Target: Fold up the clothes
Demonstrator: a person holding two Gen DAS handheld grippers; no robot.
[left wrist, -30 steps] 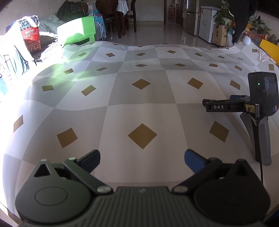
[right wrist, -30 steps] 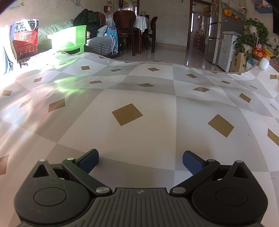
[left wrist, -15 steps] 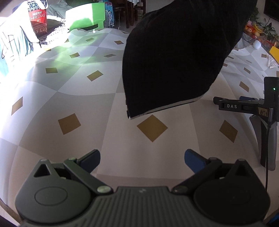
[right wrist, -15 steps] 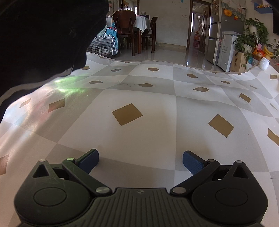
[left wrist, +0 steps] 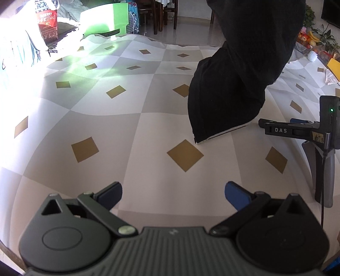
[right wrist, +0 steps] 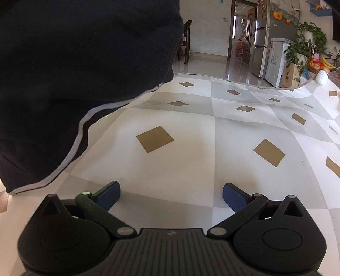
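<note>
- One black garment [left wrist: 238,85] with a pale hem stripe hangs over the counter [left wrist: 148,127] toward its far right side; its lower edge is at the cloth.
- Two grippers: left gripper [left wrist: 173,192] and right gripper [right wrist: 171,194], fingers spread wide, both empty.
- Only the left view shows the right gripper from the side; the right view shows the garment [right wrist: 74,74] close on its left.

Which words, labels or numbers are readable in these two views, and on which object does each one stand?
"DAS": on the black bar of the right gripper, seen from the left wrist view.
"MERRY CHRISTMAS": on the red gift bag, washed out by glare, only partly legible.
Small yellow sticker on that gripper: too small to read.
Right wrist view: no readable text.
</note>
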